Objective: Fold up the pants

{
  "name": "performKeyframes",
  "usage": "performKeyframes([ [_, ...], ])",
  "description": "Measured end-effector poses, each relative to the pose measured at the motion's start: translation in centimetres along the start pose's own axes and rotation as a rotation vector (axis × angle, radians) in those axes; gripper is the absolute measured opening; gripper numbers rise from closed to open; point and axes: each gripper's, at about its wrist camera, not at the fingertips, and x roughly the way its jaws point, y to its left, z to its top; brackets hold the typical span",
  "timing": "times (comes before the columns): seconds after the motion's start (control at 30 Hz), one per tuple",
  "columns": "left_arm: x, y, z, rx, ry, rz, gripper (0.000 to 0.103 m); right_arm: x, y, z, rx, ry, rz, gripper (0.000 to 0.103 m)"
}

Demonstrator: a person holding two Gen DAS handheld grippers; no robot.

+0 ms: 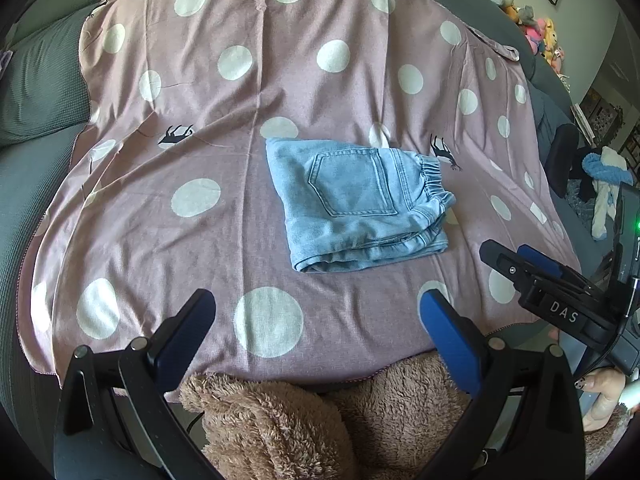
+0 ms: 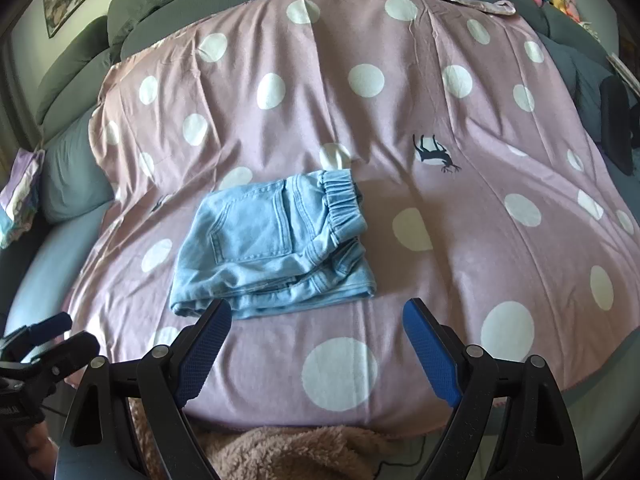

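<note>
The light blue denim pants (image 1: 352, 204) lie folded into a compact bundle on the pink polka-dot sheet (image 1: 248, 92), back pocket up, elastic waistband to the right. They also show in the right wrist view (image 2: 272, 244). My left gripper (image 1: 316, 312) is open and empty, hovering near the sheet's front edge, short of the pants. My right gripper (image 2: 316, 320) is open and empty, just in front of the bundle's near edge. The right gripper also shows in the left wrist view (image 1: 516, 260), and the left gripper in the right wrist view (image 2: 44, 332).
The sheet (image 2: 440, 100) covers a grey sofa (image 1: 36, 80). A fuzzy brown garment (image 1: 300, 412) lies at the near edge below both grippers. Stuffed toys (image 1: 536, 28) sit at the far right, a dark chair with blue-white cloth (image 1: 600, 176) to the right.
</note>
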Motion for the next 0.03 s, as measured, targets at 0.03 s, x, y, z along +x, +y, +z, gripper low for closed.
performKeyframes([
  [0.03, 0.05, 0.03, 0.04, -0.003, 0.001, 0.003, 0.102, 0.01, 0.0, 0.0, 0.0, 0.001, 0.0, 0.087],
])
